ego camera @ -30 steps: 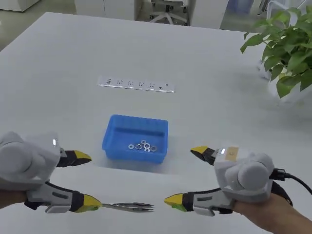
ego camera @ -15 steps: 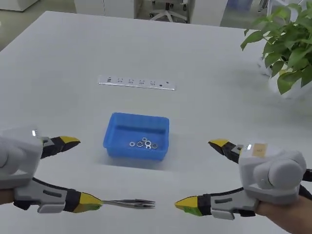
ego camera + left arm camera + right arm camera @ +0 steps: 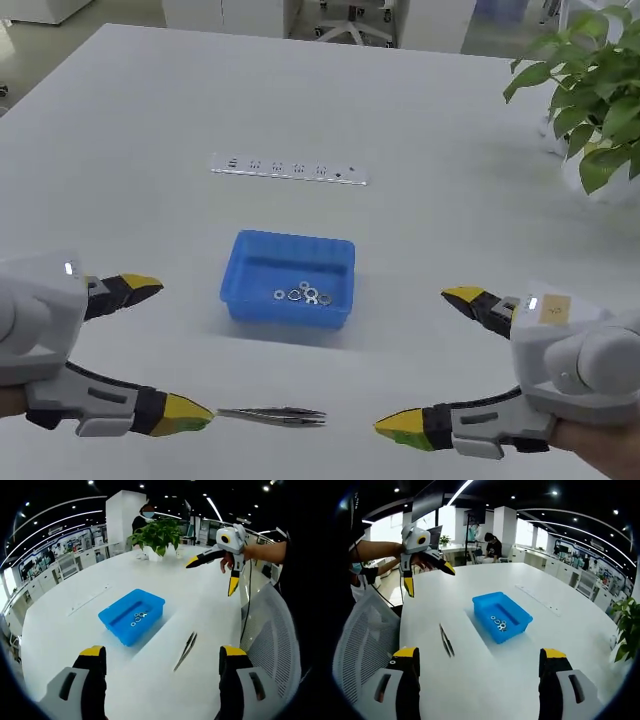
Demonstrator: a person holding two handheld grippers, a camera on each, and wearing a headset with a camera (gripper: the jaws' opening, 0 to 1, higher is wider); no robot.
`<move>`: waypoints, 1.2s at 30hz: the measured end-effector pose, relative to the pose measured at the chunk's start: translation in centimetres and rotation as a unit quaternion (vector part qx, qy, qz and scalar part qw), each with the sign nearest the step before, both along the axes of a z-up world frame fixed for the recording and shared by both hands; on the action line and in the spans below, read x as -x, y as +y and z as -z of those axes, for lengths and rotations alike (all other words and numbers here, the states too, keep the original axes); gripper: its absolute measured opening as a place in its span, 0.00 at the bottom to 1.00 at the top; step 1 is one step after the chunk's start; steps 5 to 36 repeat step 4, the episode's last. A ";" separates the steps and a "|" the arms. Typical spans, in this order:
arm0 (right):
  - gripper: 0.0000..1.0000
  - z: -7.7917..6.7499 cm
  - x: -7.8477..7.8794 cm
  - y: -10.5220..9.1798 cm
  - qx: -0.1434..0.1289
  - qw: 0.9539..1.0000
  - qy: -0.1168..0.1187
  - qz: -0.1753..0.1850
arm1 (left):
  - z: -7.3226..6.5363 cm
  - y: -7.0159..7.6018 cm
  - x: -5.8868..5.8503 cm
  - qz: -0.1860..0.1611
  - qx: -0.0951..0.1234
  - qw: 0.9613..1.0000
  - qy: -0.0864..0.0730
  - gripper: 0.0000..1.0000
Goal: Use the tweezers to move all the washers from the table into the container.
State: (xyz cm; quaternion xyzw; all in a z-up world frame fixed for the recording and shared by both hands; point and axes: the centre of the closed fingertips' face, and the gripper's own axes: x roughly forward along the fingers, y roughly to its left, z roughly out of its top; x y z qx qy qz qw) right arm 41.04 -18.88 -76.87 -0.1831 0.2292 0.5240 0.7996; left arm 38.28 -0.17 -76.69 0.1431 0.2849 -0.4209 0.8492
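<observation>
A blue container point(image 3: 291, 277) sits mid-table with several metal washers point(image 3: 303, 295) lying inside it; it also shows in the left gripper view point(image 3: 131, 615) and the right gripper view point(image 3: 501, 615). Metal tweezers point(image 3: 272, 413) lie flat on the white table near its front edge, between both grippers, also seen as tweezers point(image 3: 185, 650) and tweezers point(image 3: 446, 640). My left gripper point(image 3: 168, 350) is open at the lower left, holding nothing. My right gripper point(image 3: 432, 362) is open at the lower right, also holding nothing. Neither touches the tweezers.
A white power strip point(image 3: 289, 169) lies beyond the container. A potted plant point(image 3: 590, 90) stands at the table's far right. A mesh chair back point(image 3: 360, 650) is near the table's front edge. People are in the room beyond.
Both grippers have drawn apart, the left moving left and the right moving right and lower. Tweezers, container and washers lie still; the head view shifted slightly.
</observation>
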 end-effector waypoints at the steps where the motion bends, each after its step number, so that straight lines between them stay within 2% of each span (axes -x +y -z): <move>1: 1.00 0.1 0.0 0.0 -0.001 1.000 0.001 0.000 | 0.0 0.0 0.0 0.000 -0.001 1.000 0.000 0.99; 36: 1.00 0.3 0.0 -0.2 0.004 1.000 0.001 0.001 | 0.1 0.1 0.0 0.000 -0.003 1.000 0.001 0.99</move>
